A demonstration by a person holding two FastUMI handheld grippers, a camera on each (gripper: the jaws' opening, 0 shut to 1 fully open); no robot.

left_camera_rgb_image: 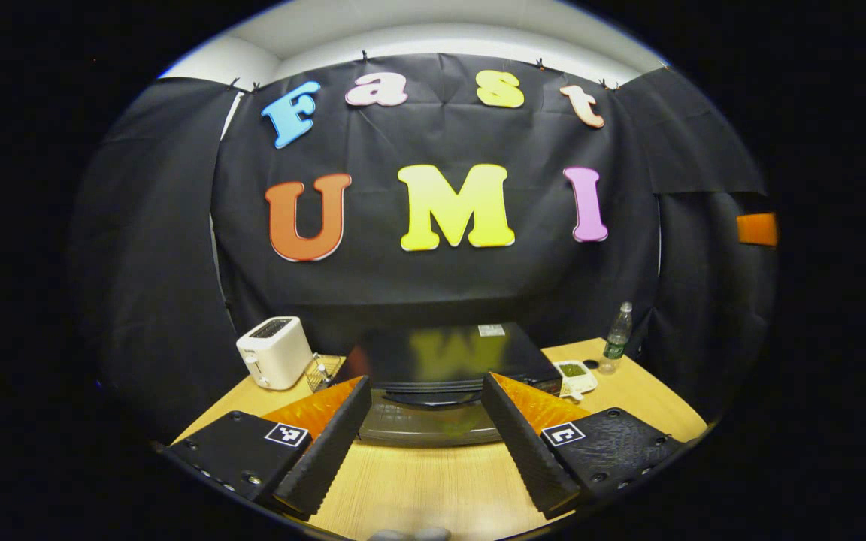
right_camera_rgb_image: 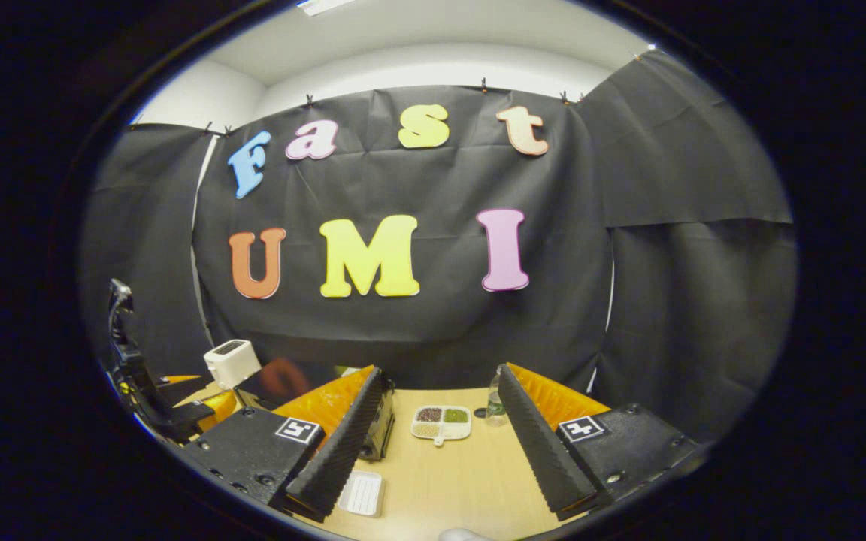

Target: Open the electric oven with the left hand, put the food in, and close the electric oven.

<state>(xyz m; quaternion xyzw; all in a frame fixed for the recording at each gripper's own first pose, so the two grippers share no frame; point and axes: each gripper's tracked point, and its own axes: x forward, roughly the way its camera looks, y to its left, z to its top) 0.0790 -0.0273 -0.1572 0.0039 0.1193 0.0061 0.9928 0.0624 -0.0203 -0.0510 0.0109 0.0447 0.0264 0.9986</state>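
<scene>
The electric oven (left_camera_rgb_image: 440, 376) is sitting shut toward the back edge of the wooden table (left_camera_rgb_image: 433, 481), facing the left gripper (left_camera_rgb_image: 425, 439), whose fingers are spreading wide and holding nothing, while the right gripper (right_camera_rgb_image: 440, 443) is likewise gaping empty above the table's middle.

The oven (left_camera_rgb_image: 433, 376) is a black box with a glossy top, standing squarely on the wooden surface (left_camera_rgb_image: 418, 481) with its glass door shut and a curved handle across the door's upper edge. In the right gripper view the oven (right_camera_rgb_image: 376, 424) lies left of a white divided food tray (right_camera_rgb_image: 441, 423), which rests flat holding dark, green and pale portions.
</scene>
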